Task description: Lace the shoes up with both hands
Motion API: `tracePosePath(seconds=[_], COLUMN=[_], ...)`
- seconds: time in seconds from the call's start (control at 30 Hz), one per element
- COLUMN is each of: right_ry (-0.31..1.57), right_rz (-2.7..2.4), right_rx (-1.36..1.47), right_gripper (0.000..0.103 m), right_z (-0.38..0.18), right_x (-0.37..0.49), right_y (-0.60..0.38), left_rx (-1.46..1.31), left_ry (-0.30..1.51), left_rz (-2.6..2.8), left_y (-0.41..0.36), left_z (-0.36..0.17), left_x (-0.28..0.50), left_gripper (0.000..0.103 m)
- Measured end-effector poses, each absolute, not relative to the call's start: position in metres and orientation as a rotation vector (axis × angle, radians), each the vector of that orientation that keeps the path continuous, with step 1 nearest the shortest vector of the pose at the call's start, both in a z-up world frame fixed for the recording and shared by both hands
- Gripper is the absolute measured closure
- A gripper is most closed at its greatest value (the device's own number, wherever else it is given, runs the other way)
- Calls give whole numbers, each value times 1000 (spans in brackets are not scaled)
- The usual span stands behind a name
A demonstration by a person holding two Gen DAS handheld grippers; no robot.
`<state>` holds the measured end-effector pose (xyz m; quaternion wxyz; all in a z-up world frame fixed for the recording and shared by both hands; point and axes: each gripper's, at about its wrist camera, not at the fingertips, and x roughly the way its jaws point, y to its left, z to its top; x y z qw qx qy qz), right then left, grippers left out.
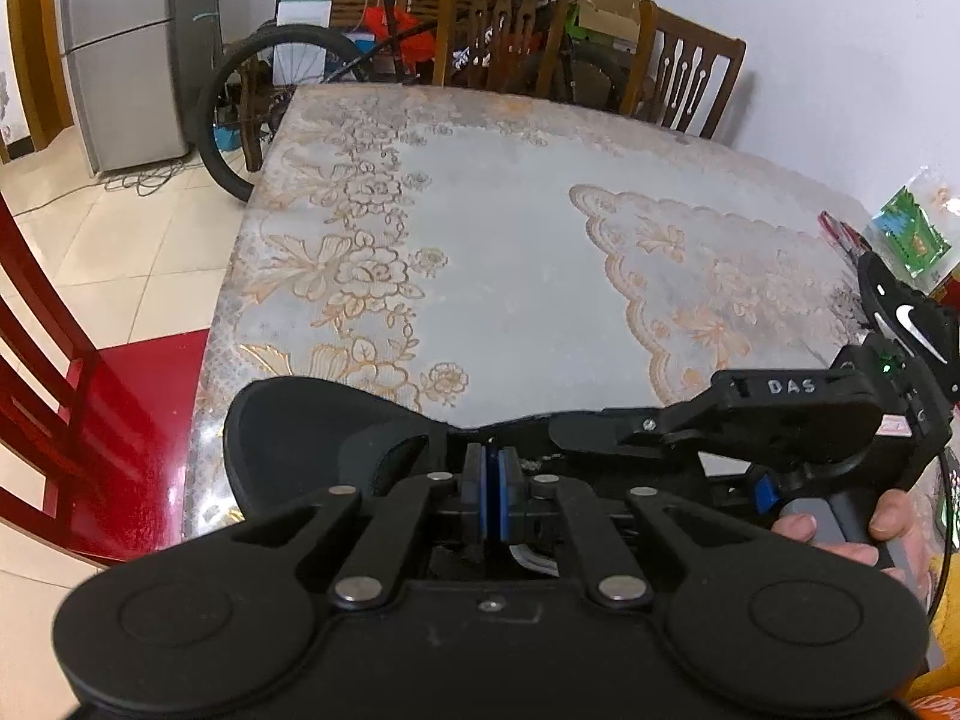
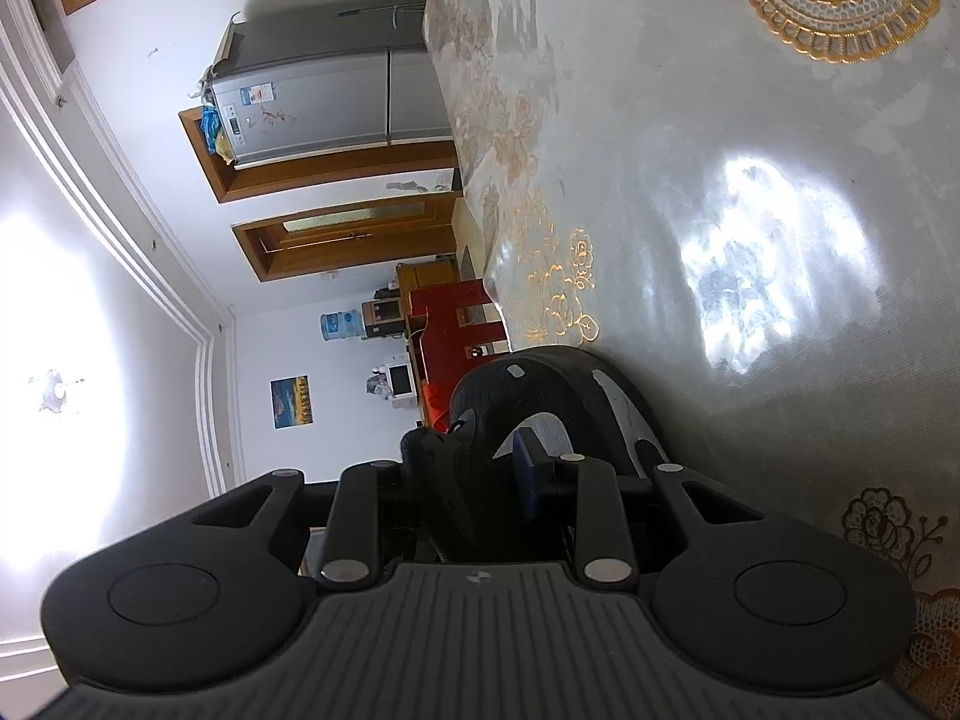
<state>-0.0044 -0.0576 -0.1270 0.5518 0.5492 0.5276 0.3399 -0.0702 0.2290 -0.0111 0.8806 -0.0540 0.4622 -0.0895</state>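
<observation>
1. Dining rm w/ pale tiled floor. Table [image 1: 540,228] carries a glossy grey cloth w/ gold floral print.
2. Black shoe [image 1: 288,438] sits on the table's near edge, toe twd the table's corner. In the right wrist view its side shows a white swoosh.
3. Left tool [image 1: 492,492] is right over the shoe's opening, pointing steeply down. Its blue pads are closed flat together. Can't tell if any lace is caught betw. them.
4. Right tool [image 2: 480,471] comes in from the right of the shoe, roughly level, body marked "DAS". It grips the shoe's upper: black material fills the gap, one blue pad [image 2: 534,468] lies against it, the other pad is hidden behind the shoe.
5. A hand [image 1: 840,531] holds the right tool's handle, to the right of the shoe.
6. Second black shoe [image 1: 912,318] w/ white swoosh lies further right of the first shoe, beyond the right tool.
7. Green packet [image 1: 912,228] is past that second shoe, well apart from the first shoe, by the wall.
8. Red chair [image 1: 54,360] stands left of the shoe, off the table.
9. Across the table from the shoe: wooden chairs [image 1: 498,24], and a bicycle [image 1: 288,90] behind them.
10. Grey fridge [image 1: 120,48] stands far left of the shoe, past the bicycle's wheel.
</observation>
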Motion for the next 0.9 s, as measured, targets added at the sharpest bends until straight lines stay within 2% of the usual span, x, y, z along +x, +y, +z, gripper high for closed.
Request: tracePosePath(seconds=[0.33, 0.5, 0.6, 0.63, 0.73, 0.8, 0.9], right_ry=[1227, 1180, 1149, 1139, 1089, 1076, 1101], right_rz=[821, 841, 884, 908, 979, 964, 937], right_rx=[1243, 1071, 899, 872, 981, 974, 818], right_gripper=[75, 72, 63, 56, 50, 50, 59], right_z=[-121, -98, -73, -67, -58, -57, -60], right_x=[-6, -8, -8, -8, -1, 8, 12], right_y=[-54, -49, -44, -43, -49, -46, -27], left_rx=[-94, -121, -136, -139, -164, -168, -174], left_ry=[955, 955, 947, 945, 941, 939, 938], left_rz=[-184, -182, -176, -174, -174, -172, -173], left_y=[225, 228, 231, 232, 234, 234, 234], left_z=[-20, -29, -33, -34, -34, -34, -34], left_x=[-66, -66, -68, -69, -70, -70, -71], left_gripper=[100, 100, 100, 100, 100, 100, 100])
